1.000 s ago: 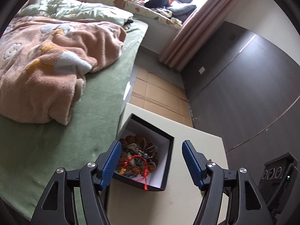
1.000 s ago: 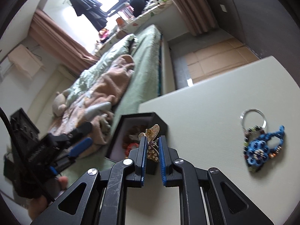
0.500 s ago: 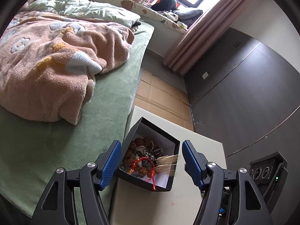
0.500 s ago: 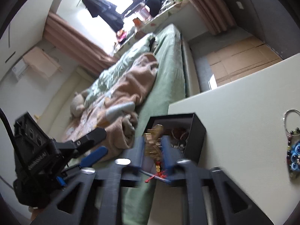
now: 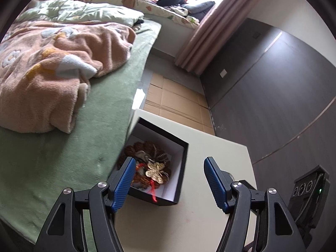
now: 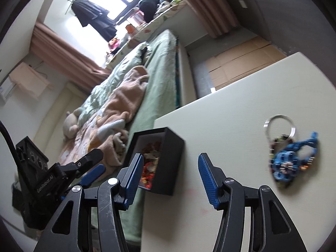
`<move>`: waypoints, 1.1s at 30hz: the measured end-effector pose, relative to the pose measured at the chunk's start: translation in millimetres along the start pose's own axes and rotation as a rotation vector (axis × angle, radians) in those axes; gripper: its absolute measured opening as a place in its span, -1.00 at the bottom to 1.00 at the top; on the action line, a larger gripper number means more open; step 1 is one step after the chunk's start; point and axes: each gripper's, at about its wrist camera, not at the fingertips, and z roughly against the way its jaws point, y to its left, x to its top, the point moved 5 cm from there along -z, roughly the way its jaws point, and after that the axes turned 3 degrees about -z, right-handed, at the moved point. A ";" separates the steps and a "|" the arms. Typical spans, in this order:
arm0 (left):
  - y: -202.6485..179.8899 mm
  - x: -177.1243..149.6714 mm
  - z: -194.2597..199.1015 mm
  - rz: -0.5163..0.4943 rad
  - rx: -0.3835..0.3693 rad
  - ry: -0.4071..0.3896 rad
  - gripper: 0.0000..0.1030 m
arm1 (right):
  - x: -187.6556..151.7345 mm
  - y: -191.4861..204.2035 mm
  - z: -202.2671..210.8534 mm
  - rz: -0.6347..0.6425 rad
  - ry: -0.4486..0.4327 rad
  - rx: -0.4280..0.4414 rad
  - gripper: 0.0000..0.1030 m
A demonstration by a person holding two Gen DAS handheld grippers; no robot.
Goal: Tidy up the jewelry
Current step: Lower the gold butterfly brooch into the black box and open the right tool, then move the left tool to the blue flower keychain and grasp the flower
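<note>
gold metal, a butterfly-shaped brooch [image 5: 155,172], lies on top of the heap inside the black box [image 5: 182,168], over brown bead strings and a red cord whose tail hangs toward the near wall.

risk, judged: the black box sits at the very corner of the pale table [image 5: 210,147], its left side at or past the edge over the green bed cover [image 5: 63,157]. the left pad of the left gripper [image 5: 168,182] stands just beside that side of the box; a sideways nudge could tip it off the table onto the bed and spill everything. the red cord near the rim could also snag a pad and drag pieces out.

left gripper: jaws wide, nothing between the pads. box at about 11 o'clock from its midpoint, brooch just off the left pad at about 10 o'clock.

right gripper [image 6: 170,174]: its jaws have just been opening and now stand moderately wide, with only bare table in the gap. the box sits behind its left pad, at roughly 10 o'clock. the blue beaded keyring [image 6: 290,159] lies flat on the table well apart from the box, at about 2 o'clock from the right gripper, untouched and a bit blurred. judged next piece to collect; its loose steel ring may slide away rather than be caught by the closing pads.
</note>
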 end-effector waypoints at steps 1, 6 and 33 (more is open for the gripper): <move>-3.9 -2.0 -1.2 -0.011 0.000 0.002 0.33 | 0.3 -4.4 3.7 -0.009 -0.002 -0.010 0.06; -22.7 -10.8 -6.1 -0.060 -0.019 0.011 0.33 | 2.6 -22.2 16.0 -0.036 -0.007 -0.057 0.06; -107.6 -51.0 -49.8 -0.190 -0.059 -0.003 0.99 | 25.2 -119.1 110.9 -0.211 -0.151 -0.238 1.00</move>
